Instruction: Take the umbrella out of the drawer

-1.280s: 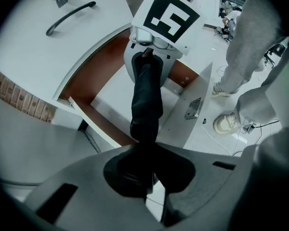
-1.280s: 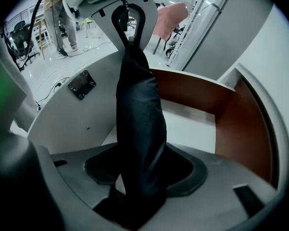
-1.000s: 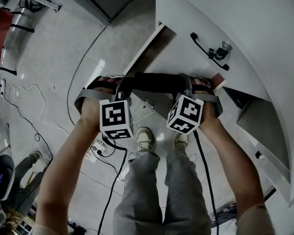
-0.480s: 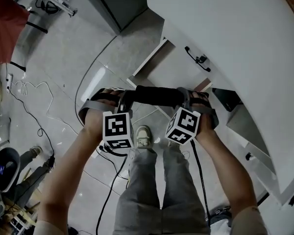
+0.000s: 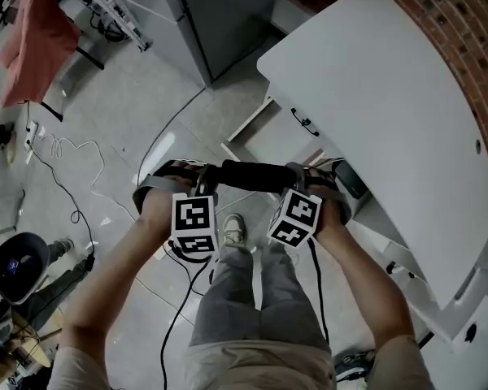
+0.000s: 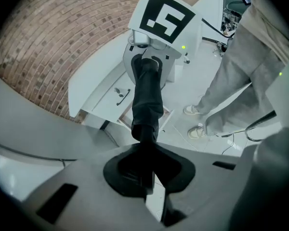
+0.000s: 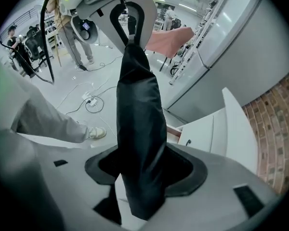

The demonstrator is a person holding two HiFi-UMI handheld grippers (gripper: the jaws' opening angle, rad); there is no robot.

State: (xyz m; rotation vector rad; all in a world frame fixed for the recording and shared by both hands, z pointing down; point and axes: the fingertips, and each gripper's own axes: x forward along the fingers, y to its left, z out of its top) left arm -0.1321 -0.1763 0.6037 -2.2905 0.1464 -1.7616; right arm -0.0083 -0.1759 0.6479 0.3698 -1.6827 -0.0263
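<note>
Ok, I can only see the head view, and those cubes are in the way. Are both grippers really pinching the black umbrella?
Observer: Yes. The left gripper view shows the left gripper shut on the umbrella's narrow end.
Operator: And the other one?
Observer: The right gripper view shows the right gripper shut on the thick, sleeved end, with a bit poking out behind the grip.
</note>
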